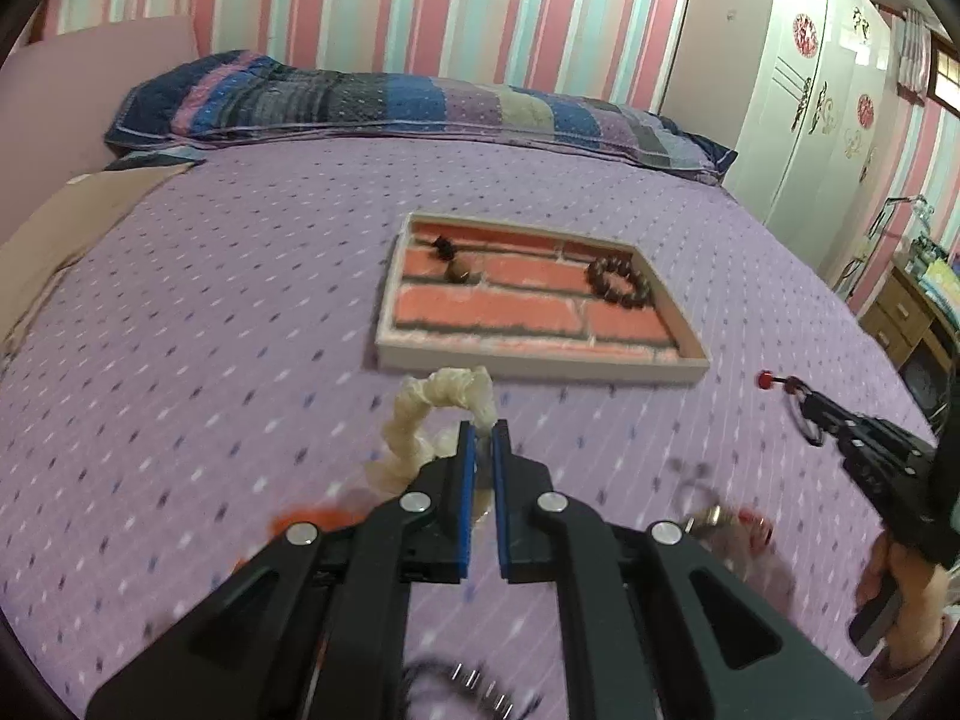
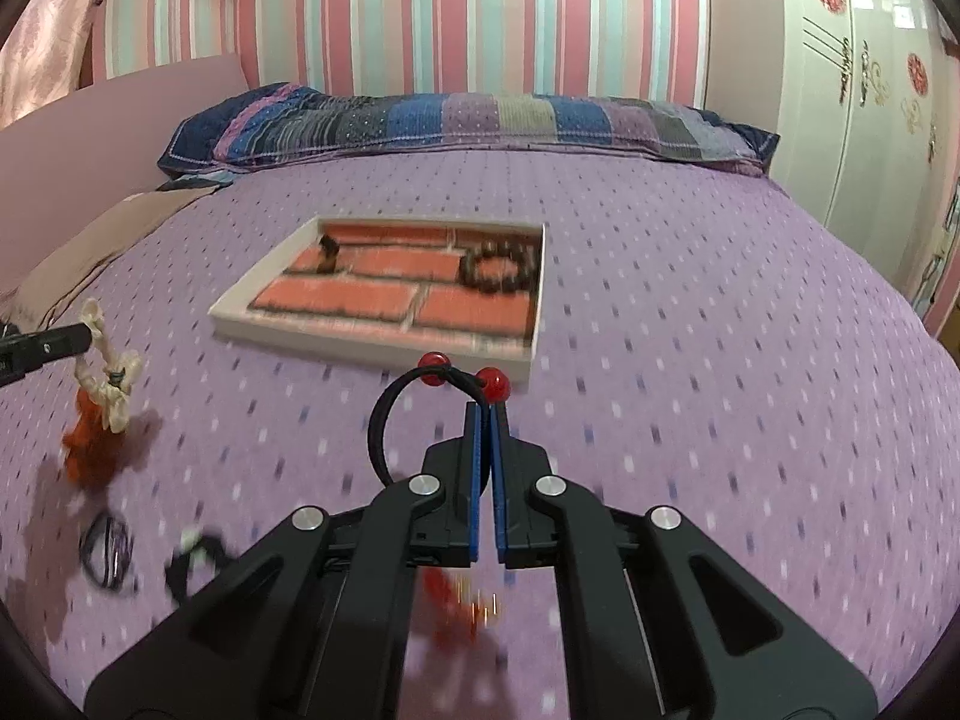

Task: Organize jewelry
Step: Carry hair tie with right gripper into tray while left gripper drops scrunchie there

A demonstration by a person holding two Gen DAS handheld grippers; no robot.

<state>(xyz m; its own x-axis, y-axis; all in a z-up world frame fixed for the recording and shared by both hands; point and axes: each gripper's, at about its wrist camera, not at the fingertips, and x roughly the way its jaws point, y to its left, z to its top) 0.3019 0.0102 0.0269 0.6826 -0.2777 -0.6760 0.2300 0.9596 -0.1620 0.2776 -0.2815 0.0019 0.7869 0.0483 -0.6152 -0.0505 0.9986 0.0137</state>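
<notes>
A shallow tray [image 1: 540, 363] [image 2: 372, 348] with a red brick-pattern lining lies on the purple bedspread. It holds a dark bead bracelet [image 1: 619, 281] [image 2: 498, 267] and a small dark piece [image 1: 451, 261] [image 2: 327, 252]. My left gripper [image 1: 483, 426] is shut on a cream fabric scrunchie [image 1: 432, 414] with an orange tassel, held above the bed; it also shows in the right wrist view [image 2: 105, 384]. My right gripper [image 2: 487, 411] is shut on a black hair tie with red beads [image 2: 420, 387], near the tray's front edge; it shows at the right of the left wrist view [image 1: 792, 387].
Loose items lie on the bedspread: dark hair ties [image 2: 108, 546] [image 2: 192, 558], a red trinket [image 2: 456, 606], a key-ring piece [image 1: 714, 516]. A patchwork pillow [image 1: 420, 102] lies at the bed's far end. A white wardrobe [image 1: 804, 90] stands right.
</notes>
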